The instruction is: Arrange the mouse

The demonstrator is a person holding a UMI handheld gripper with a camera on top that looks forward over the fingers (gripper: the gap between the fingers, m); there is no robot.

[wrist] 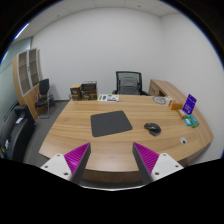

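One mouse (152, 128) rests on the wooden surface (70, 132) ahead of the claw (111, 160), right of a dark mousepad (111, 123); the claw's fingers gape wide, holding nothing.

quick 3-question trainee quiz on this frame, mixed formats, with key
1. True or false: the mouse is lying on the mouse pad.
2. The gripper is: A) shut on the mouse, B) open and holding nothing, C) shut on the mouse pad.
3. Fill in: behind the far edge of the wooden desk stands a black office ____.

Key:
1. False. The mouse sits on the bare desk beside the pad.
2. B. The fingers stand apart, short of both mouse and pad.
3. Chair.
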